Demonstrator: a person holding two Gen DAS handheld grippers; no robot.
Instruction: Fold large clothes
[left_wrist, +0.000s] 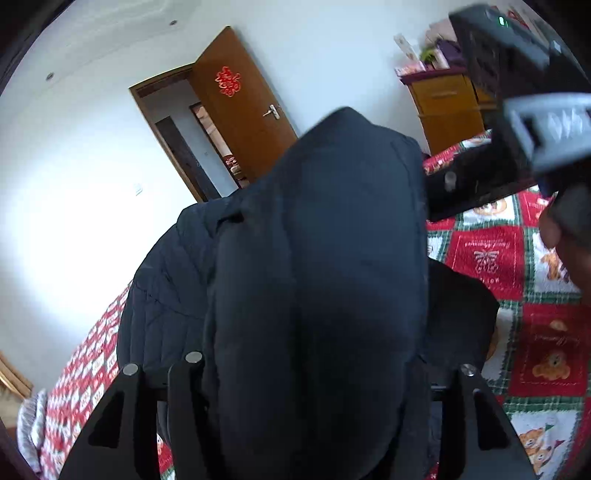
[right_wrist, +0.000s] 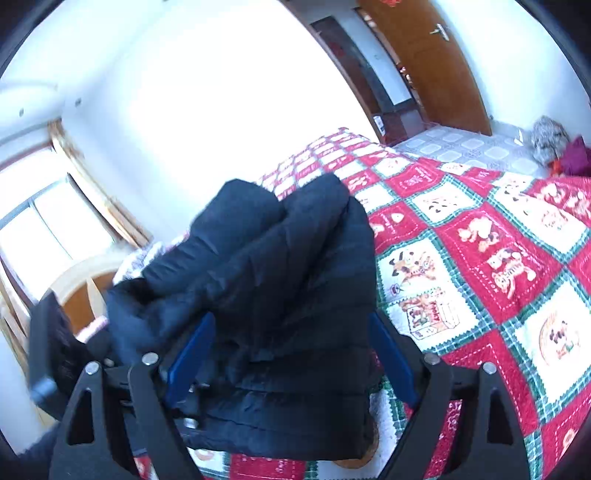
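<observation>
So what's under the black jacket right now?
The red patchwork quilt on the bed lies under the black jacket. Whatever sits directly beneath its bulk is covered.

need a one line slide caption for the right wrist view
Right gripper lifting a bunched dark puffer jacket above a red, green and white patchwork quilt on the bed.
</observation>
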